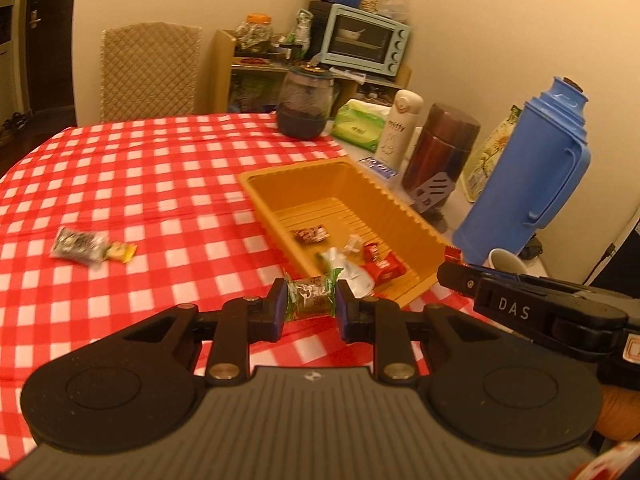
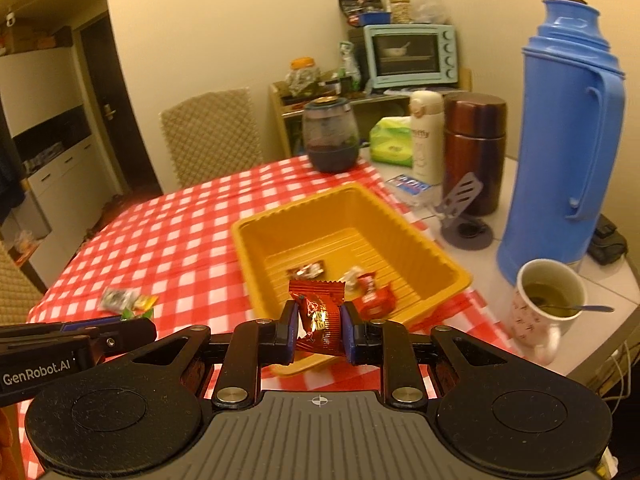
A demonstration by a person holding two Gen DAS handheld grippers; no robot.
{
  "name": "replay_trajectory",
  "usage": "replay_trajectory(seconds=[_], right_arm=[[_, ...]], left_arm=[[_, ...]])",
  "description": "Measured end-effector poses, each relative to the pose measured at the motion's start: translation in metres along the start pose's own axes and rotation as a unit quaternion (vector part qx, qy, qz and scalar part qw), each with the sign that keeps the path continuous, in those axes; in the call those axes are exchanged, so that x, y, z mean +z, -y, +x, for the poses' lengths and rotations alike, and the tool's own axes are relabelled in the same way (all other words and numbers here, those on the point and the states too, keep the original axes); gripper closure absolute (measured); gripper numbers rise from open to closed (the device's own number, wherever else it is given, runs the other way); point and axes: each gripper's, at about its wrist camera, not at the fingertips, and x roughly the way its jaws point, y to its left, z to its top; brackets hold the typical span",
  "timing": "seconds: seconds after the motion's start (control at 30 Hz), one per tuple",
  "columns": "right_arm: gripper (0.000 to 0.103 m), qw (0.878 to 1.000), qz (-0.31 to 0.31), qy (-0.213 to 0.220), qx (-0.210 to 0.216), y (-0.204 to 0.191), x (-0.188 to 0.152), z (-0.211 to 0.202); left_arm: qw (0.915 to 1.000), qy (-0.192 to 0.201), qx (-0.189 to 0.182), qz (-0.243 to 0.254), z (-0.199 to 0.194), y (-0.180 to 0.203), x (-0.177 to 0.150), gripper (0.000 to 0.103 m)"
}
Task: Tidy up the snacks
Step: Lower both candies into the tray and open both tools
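Right now two wrapped snacks are held off the tabletop. The left gripper (image 1: 310, 304) has its pads pressed on the two ends of a green-wrapped snack (image 1: 310, 298), held just short of the near edge of the yellow tray (image 1: 404, 210). The right gripper (image 2: 319, 330) is clamped on a red foil candy (image 2: 318, 314), held over the tray's near rim (image 2: 436, 294).

Inside the tray, toward its near end, lie several loose sweets: a dark brown one (image 1: 311, 235), red ones (image 1: 382, 266) and a white-and-green packet (image 1: 340, 266). Out on the red checked tablecloth (image 1: 152, 176), toward the table's left edge, a grey packet (image 1: 78, 245) and a small yellow sweet (image 1: 121, 251) lie touching.

Past the tray's right side, off the cloth, stand a blue thermos (image 2: 568, 136), a brown flask (image 2: 474, 152), a white bottle (image 2: 427, 136) and a mug (image 2: 546, 304) with a spoon in it. A dark jar (image 1: 306, 102) sits at the cloth's far edge.
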Motion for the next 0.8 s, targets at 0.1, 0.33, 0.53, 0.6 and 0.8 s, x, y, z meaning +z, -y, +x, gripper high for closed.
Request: replay_trajectory(seconds=[0.1, 0.33, 0.53, 0.6, 0.8], right_arm=[[0.08, 1.0, 0.004, 0.005, -0.007, 0.01, 0.007, -0.001], [0.08, 1.0, 0.007, 0.013, -0.02, 0.03, 0.023, 0.003], [0.08, 1.0, 0.002, 0.012, -0.019, 0.041, 0.037, 0.017], [0.08, 1.0, -0.002, 0.011, -0.014, 0.043, 0.042, 0.023], [0.08, 1.0, -0.017, 0.006, -0.011, 0.047, 0.057, 0.044]], left_arm=[[1.0, 0.004, -0.006, 0.004, 0.006, 0.008, 0.009, 0.081], [0.9998, 0.007, -0.016, 0.01, 0.025, 0.019, 0.029, 0.081], [0.9996, 0.003, -0.025, 0.015, 0.046, 0.023, 0.045, 0.081], [0.9994, 0.001, -0.027, 0.02, 0.054, 0.025, 0.049, 0.081], [0.9991, -0.005, -0.024, 0.034, 0.081, 0.029, 0.06, 0.081]])
